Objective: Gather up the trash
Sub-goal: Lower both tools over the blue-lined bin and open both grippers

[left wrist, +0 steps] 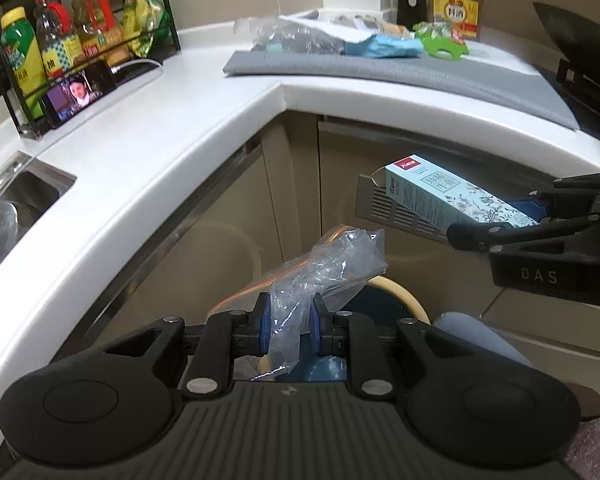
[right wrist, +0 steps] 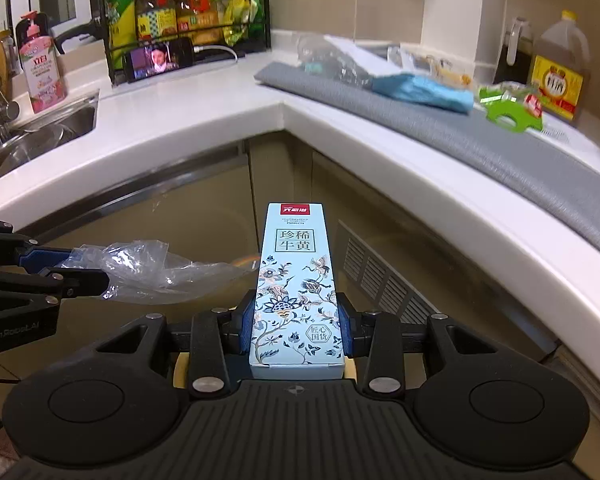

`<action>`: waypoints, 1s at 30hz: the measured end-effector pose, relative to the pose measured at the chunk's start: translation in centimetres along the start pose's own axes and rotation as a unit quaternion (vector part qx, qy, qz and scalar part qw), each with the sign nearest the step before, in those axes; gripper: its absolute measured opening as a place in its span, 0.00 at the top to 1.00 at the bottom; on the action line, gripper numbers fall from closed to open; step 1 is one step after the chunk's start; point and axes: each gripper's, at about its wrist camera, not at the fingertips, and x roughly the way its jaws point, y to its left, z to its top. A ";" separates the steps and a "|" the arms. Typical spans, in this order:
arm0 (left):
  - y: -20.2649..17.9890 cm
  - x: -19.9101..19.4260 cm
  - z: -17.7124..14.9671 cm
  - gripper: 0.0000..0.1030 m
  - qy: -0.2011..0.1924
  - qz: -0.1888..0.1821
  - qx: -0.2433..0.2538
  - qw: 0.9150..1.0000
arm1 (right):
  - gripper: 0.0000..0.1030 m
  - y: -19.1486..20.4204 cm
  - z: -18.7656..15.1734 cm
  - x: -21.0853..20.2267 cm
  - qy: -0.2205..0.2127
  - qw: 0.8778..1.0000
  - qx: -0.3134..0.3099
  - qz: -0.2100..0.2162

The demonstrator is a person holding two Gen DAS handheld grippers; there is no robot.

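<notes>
My left gripper (left wrist: 290,322) is shut on a crumpled clear plastic bag (left wrist: 332,268), held below the counter edge over a bin with a cream rim (left wrist: 404,300). It also shows in the right wrist view (right wrist: 80,276) with the bag (right wrist: 152,268). My right gripper (right wrist: 298,328) is shut on a light blue flowered carton (right wrist: 296,280), held in front of the cabinets; in the left wrist view the carton (left wrist: 444,200) sits at the right in that gripper (left wrist: 540,220). More trash lies on the grey mat (right wrist: 440,128): clear wrappers (right wrist: 332,60), a blue packet (right wrist: 424,92), a green wrapper (right wrist: 508,108).
The white L-shaped counter (right wrist: 204,112) holds a black rack of bottles (right wrist: 180,12), a phone (right wrist: 160,62) playing video, a pink soap bottle (right wrist: 42,68) and a steel sink (right wrist: 40,136). Oil jugs (right wrist: 560,68) stand at the far right. Beige cabinets with a vent (right wrist: 380,276) lie below.
</notes>
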 end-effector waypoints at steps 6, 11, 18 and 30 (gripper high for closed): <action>0.1 1.9 -0.4 0.80 0.027 -0.017 -0.007 0.999 | 0.60 -0.1 -0.6 1.5 0.026 1.000 0.000 0.007; 0.1 3.6 -0.7 0.80 0.052 -0.025 -0.011 0.998 | 0.60 -0.2 -1.0 2.8 0.048 0.999 -0.004 0.008; 0.2 5.7 -0.9 0.80 0.076 -0.025 -0.014 0.997 | 0.60 0.0 -1.2 4.9 0.072 0.997 -0.015 0.012; -0.1 9.2 -1.3 0.80 0.115 -0.028 -0.015 0.993 | 0.60 0.5 -2.0 9.0 0.117 0.993 -0.024 0.021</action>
